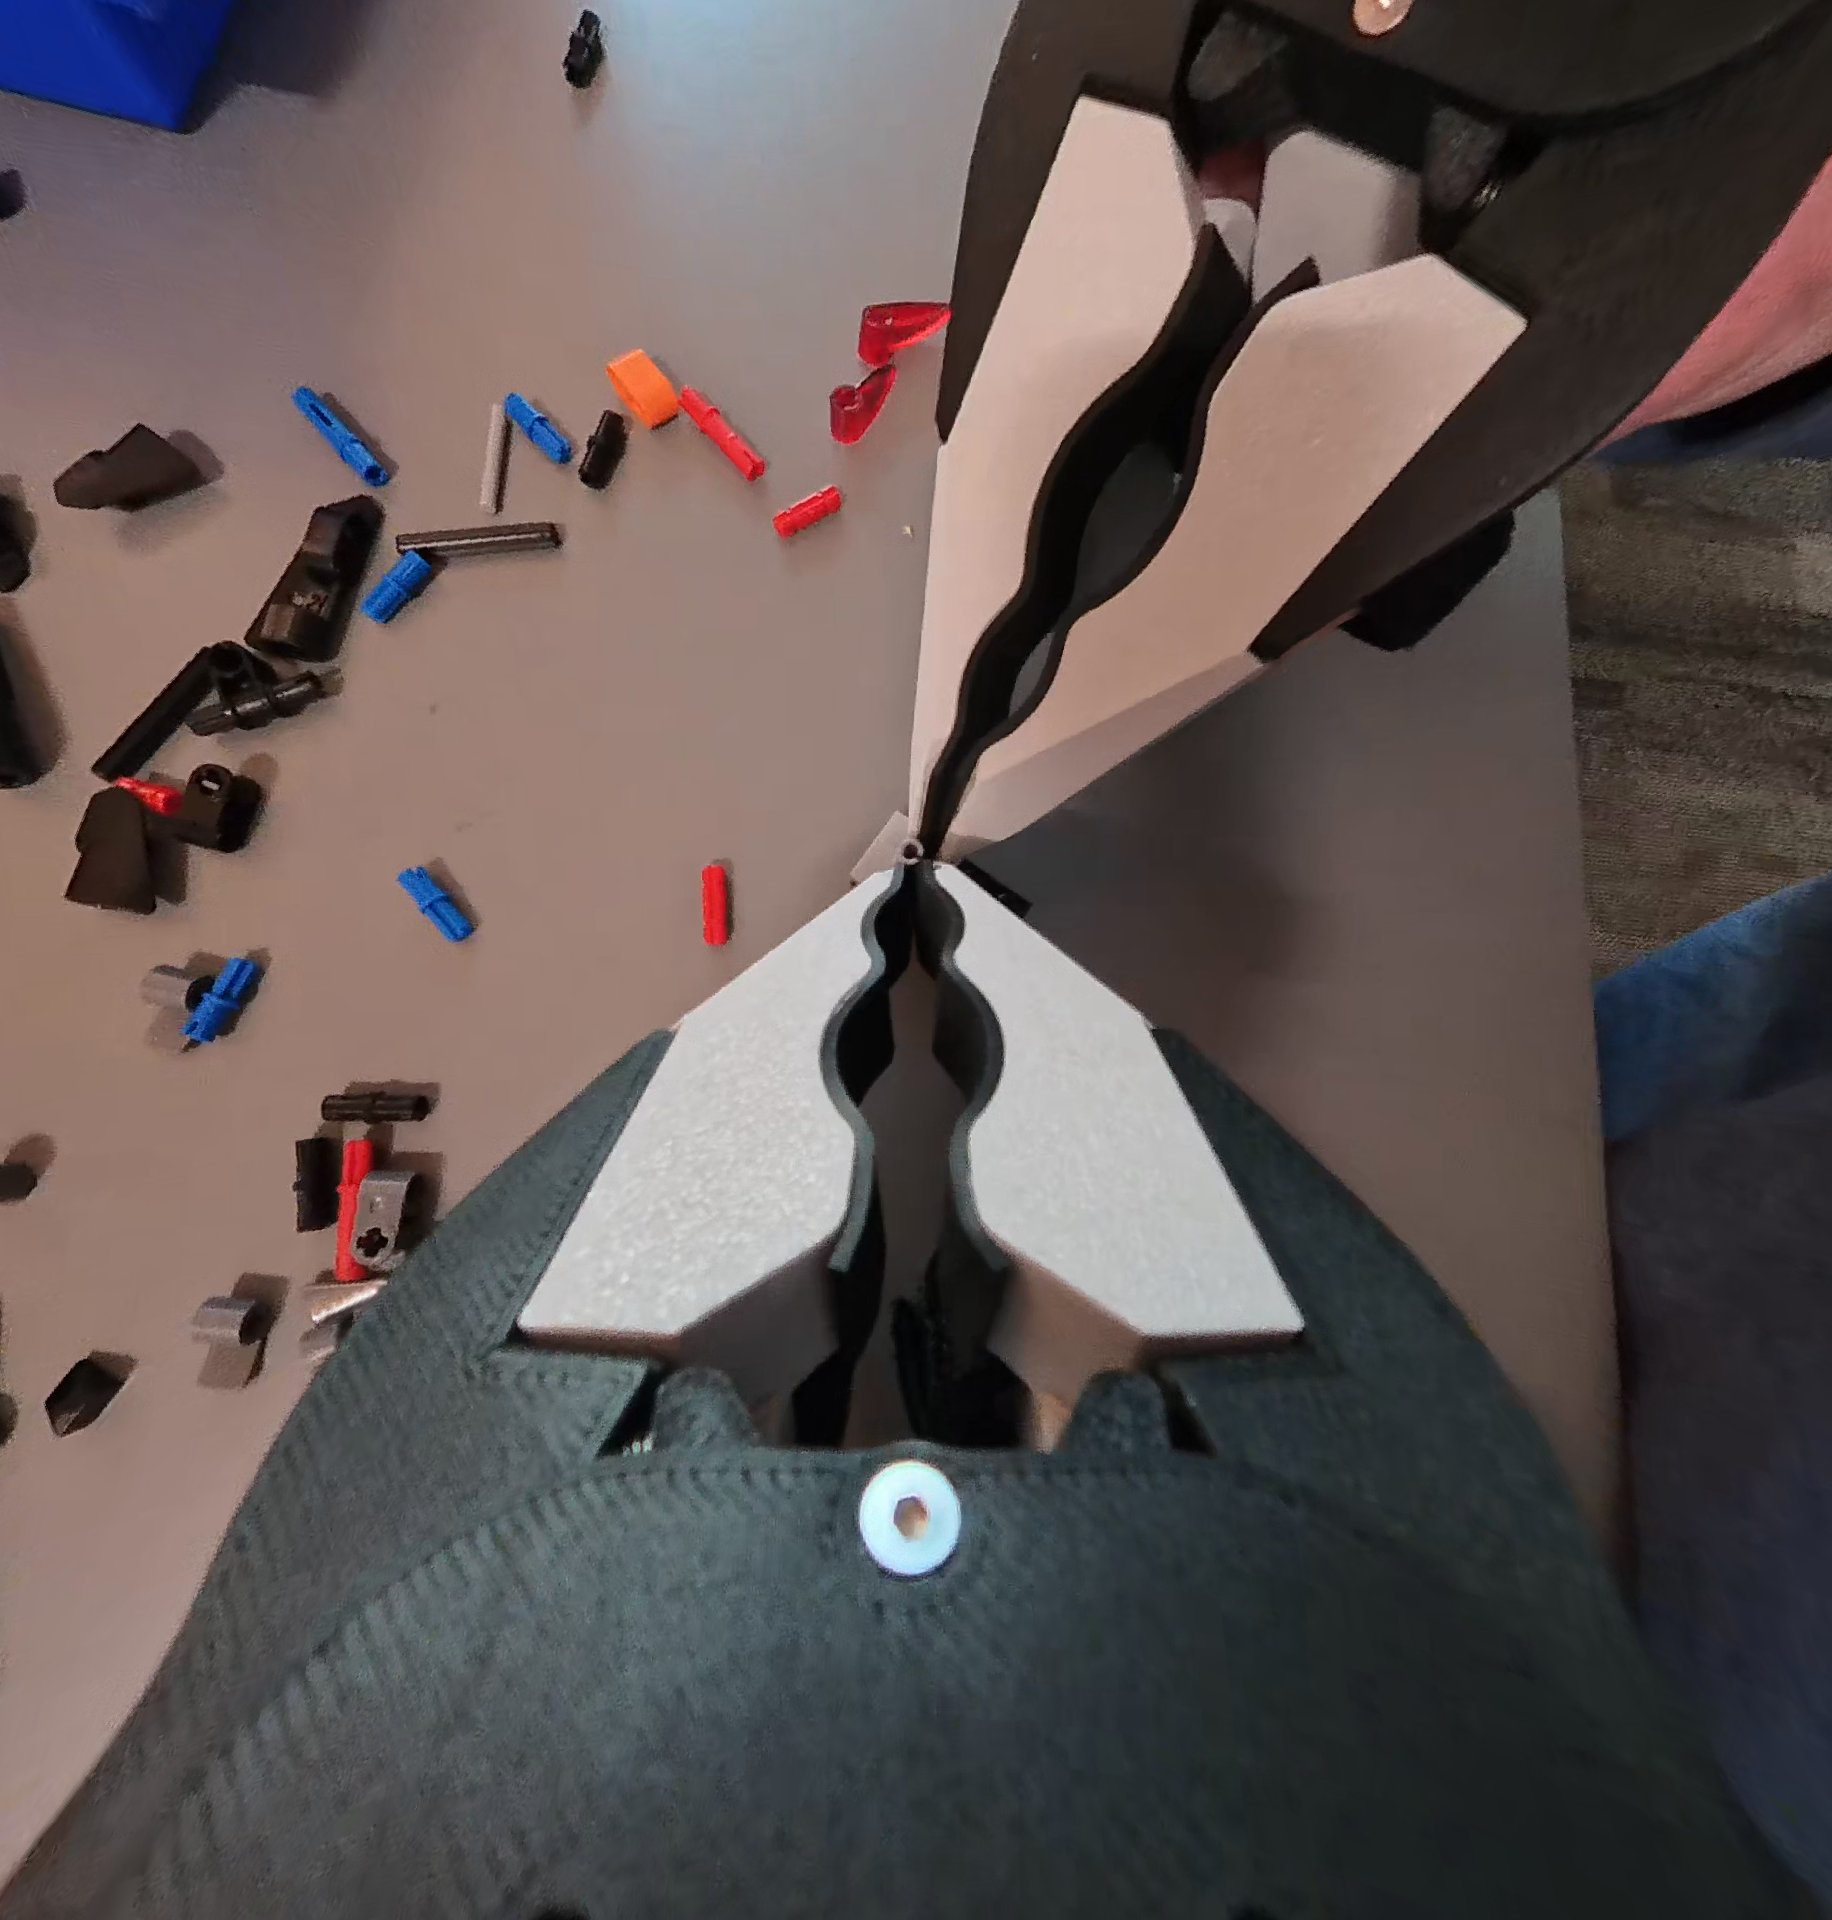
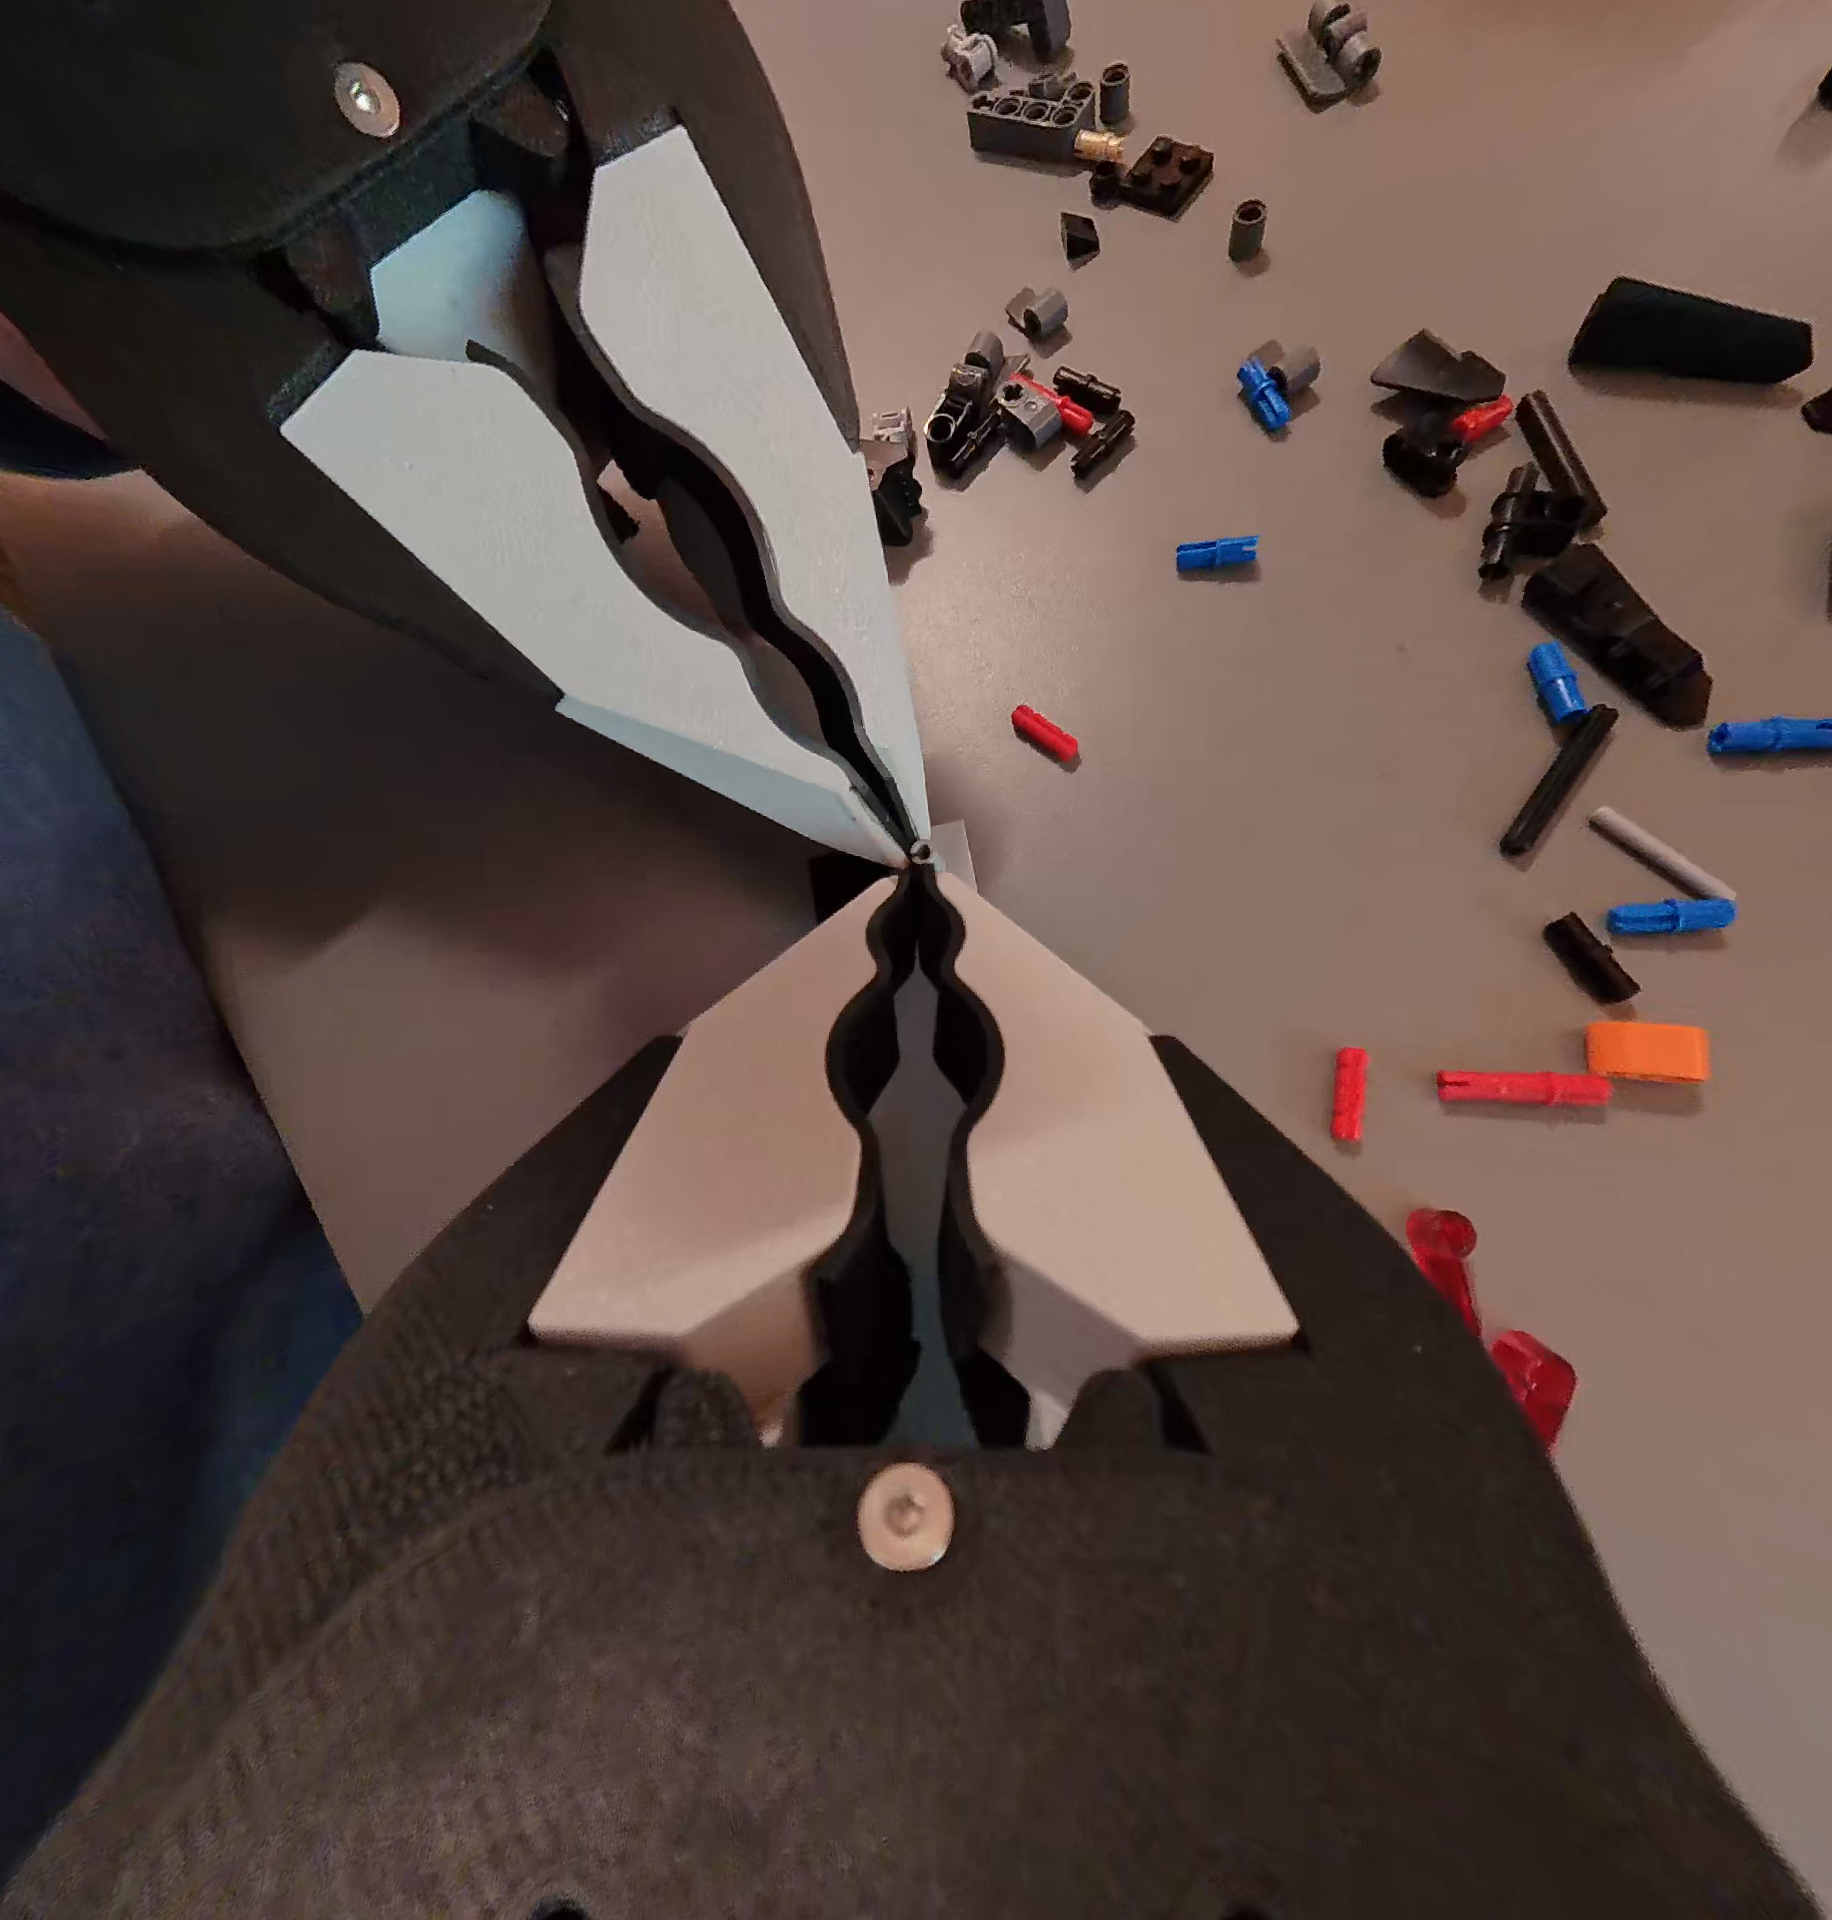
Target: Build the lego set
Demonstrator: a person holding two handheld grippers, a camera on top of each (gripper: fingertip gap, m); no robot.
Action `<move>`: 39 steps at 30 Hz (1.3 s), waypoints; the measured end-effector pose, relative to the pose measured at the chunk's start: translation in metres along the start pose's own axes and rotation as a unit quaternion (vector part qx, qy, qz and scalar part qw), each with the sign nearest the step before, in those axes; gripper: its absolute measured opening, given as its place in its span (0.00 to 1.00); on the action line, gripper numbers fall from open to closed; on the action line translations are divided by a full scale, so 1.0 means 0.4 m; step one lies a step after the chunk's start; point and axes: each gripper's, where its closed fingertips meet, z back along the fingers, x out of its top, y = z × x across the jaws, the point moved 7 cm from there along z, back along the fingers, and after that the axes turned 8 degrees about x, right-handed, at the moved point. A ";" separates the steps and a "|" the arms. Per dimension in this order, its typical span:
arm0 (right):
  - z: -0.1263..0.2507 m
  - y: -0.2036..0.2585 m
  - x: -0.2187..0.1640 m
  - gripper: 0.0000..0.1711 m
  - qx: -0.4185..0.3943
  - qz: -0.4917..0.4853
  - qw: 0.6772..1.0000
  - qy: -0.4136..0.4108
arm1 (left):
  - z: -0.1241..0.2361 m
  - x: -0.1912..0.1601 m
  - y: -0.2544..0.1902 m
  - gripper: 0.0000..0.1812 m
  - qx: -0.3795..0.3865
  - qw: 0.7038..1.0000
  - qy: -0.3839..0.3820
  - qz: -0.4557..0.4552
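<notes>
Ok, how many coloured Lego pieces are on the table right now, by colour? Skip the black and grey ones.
Blue pins: 5
Red pins: 5
Transparent red pieces: 2
Orange piece: 1
Total: 13

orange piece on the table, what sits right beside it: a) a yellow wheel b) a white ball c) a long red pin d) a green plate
c: the orange piece has a long red pin lying right against it on the table.
</notes>
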 end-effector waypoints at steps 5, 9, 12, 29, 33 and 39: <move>0.000 -0.003 0.000 0.00 0.006 -0.012 1.000 -0.003 | -0.001 0.002 0.001 0.00 0.000 1.000 0.004 -0.003; 0.014 -0.005 0.005 0.00 -0.002 -0.027 1.000 -0.015 | 0.004 0.001 0.008 0.00 -0.009 0.999 0.002 0.037; 0.022 0.005 0.006 0.00 -0.006 -0.018 1.000 -0.014 | 0.027 0.013 0.020 0.00 -0.013 0.999 -0.016 0.035; -0.006 -0.015 0.019 0.00 -0.006 0.104 0.994 0.027 | 0.001 0.002 0.009 0.00 0.017 0.998 -0.001 -0.063; -0.006 -0.017 0.020 0.00 0.003 0.105 0.994 0.031 | 0.000 0.004 0.011 0.00 0.013 0.998 0.000 -0.069; -0.006 -0.022 0.025 0.00 0.021 0.098 0.994 0.049 | -0.002 0.006 0.018 0.00 -0.003 0.997 0.008 -0.072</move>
